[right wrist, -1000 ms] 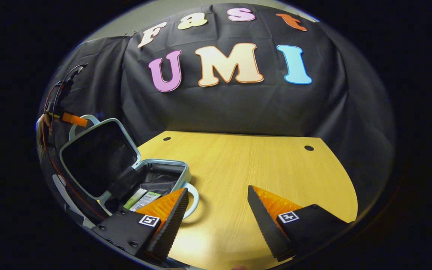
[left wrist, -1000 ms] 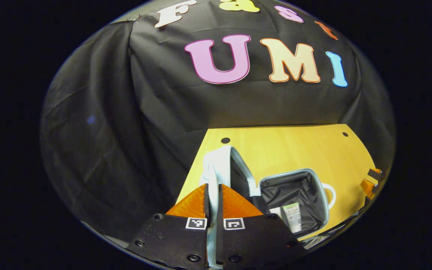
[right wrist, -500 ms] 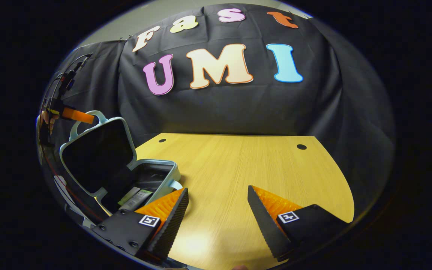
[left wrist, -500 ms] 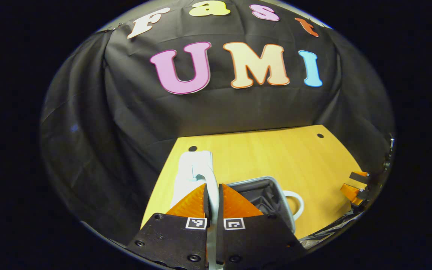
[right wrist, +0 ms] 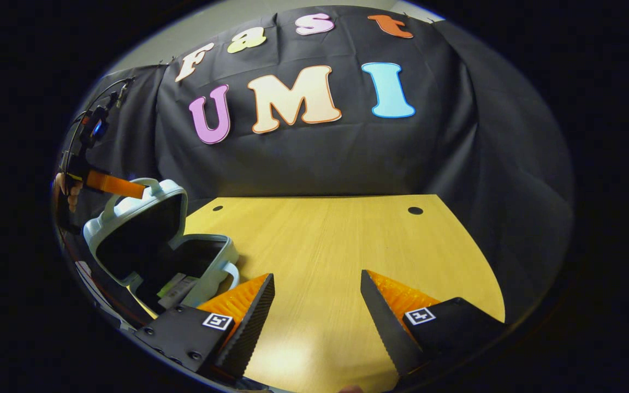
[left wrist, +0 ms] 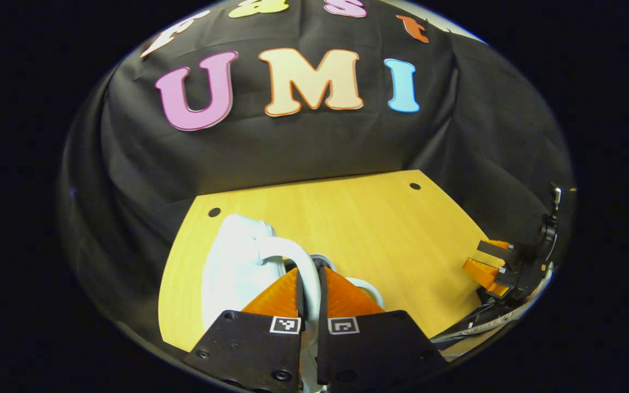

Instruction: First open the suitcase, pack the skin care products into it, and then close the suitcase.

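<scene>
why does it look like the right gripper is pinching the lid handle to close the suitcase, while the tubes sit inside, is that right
Not quite: the left gripper pinches the lid handle, not the right. The left gripper view shows its fingers shut on the white loop. In the right gripper view the right gripper hangs open over the table, the suitcase lid is half lowered, and the tubes lie inside.

No word, brand or number on the things here can be read. Each finger of the left hand-held gripper (left wrist: pixel 310 284) and of the right hand-held gripper (right wrist: pixel 317 292) carries a small square black-and-white coded marker, a pattern rather than letters. The skin care products (right wrist: pixel 178 285) lying inside the suitcase (right wrist: pixel 205 256) bear printed labels, but the print is far too small to make out.
</scene>
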Available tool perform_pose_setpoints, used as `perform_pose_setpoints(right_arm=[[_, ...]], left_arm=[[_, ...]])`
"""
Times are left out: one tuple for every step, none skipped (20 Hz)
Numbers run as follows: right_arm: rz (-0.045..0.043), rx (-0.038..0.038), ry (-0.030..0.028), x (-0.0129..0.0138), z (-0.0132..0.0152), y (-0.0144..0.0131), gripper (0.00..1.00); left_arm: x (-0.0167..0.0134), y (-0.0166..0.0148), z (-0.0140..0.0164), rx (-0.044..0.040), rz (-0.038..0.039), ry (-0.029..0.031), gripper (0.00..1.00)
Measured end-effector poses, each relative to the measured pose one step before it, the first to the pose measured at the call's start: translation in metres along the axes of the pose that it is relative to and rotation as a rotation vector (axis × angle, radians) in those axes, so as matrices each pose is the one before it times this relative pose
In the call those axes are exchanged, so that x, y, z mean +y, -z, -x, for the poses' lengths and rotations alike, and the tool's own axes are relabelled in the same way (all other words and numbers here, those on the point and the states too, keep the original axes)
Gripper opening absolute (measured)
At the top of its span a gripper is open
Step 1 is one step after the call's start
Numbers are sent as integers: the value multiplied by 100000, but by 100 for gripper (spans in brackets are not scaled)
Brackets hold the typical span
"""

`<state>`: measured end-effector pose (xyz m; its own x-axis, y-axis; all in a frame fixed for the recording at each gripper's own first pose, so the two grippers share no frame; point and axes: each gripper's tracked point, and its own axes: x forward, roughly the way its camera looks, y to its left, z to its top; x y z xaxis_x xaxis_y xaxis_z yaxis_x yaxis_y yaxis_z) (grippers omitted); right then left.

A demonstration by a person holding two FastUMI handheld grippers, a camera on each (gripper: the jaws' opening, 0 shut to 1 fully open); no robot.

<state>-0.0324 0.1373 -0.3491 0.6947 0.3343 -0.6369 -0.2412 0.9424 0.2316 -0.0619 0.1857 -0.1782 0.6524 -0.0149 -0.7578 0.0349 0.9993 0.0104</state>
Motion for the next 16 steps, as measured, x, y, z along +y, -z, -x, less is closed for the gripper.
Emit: perform_pose_setpoints(right_arm=[[345,-327,715,-493,204,-162,98],[3,-401,394,-465,159,-234,98],[-128,-508,137,-379,93,-227,98],[152,-651,-223,-381,234,-323,98],[561,-1020,-68,-422,143,-354,98],[644,-1583,-68,-566,220,-590,98],[650,-1657,-428,-408,203,-685,98],[302,-1817,-790,-351,74,-837,98],[284,-2087,-1355,-139,56,-999,98],[-106,-2574,-1072,-60,53,-1319,98],[-843,-2861,-1720,49,6,-1540,98],[-1452,-3026,-1967,332,146,-1623,98],[-710,-3343,-1904,391,93,-1781,98],[687,-3976,-650,-239,391,-1971,98],[1310,-3582,1014,-168,-159,-1785,98],[1139,-2862,843,26,10,-1502,98]], left_arm=[[-977,365,-731,970,-71,2195,4],[-897,490,-619,530,-506,1921,5],[-786,551,-701,968,-125,945,8],[-644,279,-513,308,-231,331,10],[-612,285,-298,348,163,-39,13],[-1188,71,-404,-370,1024,1643,17],[-691,-162,-95,-1070,-117,-1317,26],[-629,-238,-428,-1376,-117,-1166,28],[-492,-471,80,-2406,518,-1708,27],[-663,-663,46,-3052,1609,-1498,26],[-837,-760,-11,-3621,2164,-1760,29],[-756,-965,174,-4646,2238,-1211,35],[-986,-1419,205,-6509,1998,-1405,51],[-828,-1487,205,-6810,1597,-1492,66],[-646,-1100,467,-6025,1232,-1745,84],[-337,-1139,382,-5096,584,-2372,88]])
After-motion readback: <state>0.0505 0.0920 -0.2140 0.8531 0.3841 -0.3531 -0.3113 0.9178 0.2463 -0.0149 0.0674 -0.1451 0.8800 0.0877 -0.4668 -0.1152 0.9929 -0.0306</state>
